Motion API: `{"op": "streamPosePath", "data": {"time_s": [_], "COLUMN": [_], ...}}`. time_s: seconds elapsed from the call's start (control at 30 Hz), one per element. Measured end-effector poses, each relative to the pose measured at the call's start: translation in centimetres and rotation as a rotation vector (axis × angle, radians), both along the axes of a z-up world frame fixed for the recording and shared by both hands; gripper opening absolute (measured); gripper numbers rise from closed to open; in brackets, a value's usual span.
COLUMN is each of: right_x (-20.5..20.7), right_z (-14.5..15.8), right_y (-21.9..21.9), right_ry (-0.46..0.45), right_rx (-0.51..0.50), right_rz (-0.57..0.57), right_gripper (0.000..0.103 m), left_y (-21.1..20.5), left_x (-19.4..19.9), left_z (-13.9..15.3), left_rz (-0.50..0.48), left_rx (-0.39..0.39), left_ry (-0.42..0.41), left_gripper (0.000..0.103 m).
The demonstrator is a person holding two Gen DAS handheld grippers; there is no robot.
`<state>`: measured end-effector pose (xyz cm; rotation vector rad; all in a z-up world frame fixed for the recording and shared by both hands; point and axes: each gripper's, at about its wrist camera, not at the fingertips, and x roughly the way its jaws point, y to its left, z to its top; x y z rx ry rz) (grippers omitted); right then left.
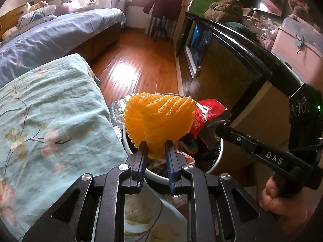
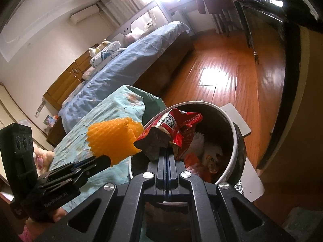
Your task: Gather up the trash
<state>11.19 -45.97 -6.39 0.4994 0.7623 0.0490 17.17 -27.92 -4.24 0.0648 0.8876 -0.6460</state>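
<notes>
Black gripper arms fill the near edge of both views. From the left wrist, the left gripper [image 1: 155, 147] pinches the lower end of an orange foam fruit net [image 1: 159, 119] between its blue-lined fingers; the net's ribbed mesh fans out above them, held over the near-left rim of a round white-rimmed trash bin [image 1: 220, 153]. The net hides much of the bin's inside from this view, so little of the contents can be made out.

From the right wrist, the right gripper [image 2: 166, 151] has its fingers pressed together on a crumpled red snack wrapper [image 2: 177, 125] — glossy, with a white QR-code patch and a dark grey inner side folded toward the camera. The wrapper sits above the bin's [image 2: 239, 139] near rim. Below it lie white and orange scraps, too jumbled to identify.

Left of the bin is a pale green floral quilt [image 1: 50, 121]; beyond, a wooden floor [image 2: 232, 76] and a blue-covered bed [image 2: 121, 60], the window washed out by glare.
</notes>
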Motion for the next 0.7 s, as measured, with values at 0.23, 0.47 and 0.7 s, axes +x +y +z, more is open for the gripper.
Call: {"op": "streamPosePath", "data": {"time_s": [0.23, 0.47, 0.7], "right_x": [0.5, 0.0, -1.5], "right_z": [0.3, 0.2, 1.6], "right_y": [-0.4, -0.6, 0.7], "right_ry": [0.007, 0.008, -0.037], "right_rx": [-0.003, 0.025, 0.018], "right_rz": [-0.01, -0.029, -0.027], "right_gripper": [0.006, 0.021, 0.049], "left_y": [-0.3, 0.8, 3.6], "left_x": [0.2, -0.1, -1.0], "left_z": [-0.1, 0.4, 0.8], "left_rz": [0.002, 0.032, 0.087], "left_rx": [0.001, -0.025, -0.058], "left_ry": [0.014, 0.001, -0.004], "left_gripper": [0.024, 0.045, 0.048]}}
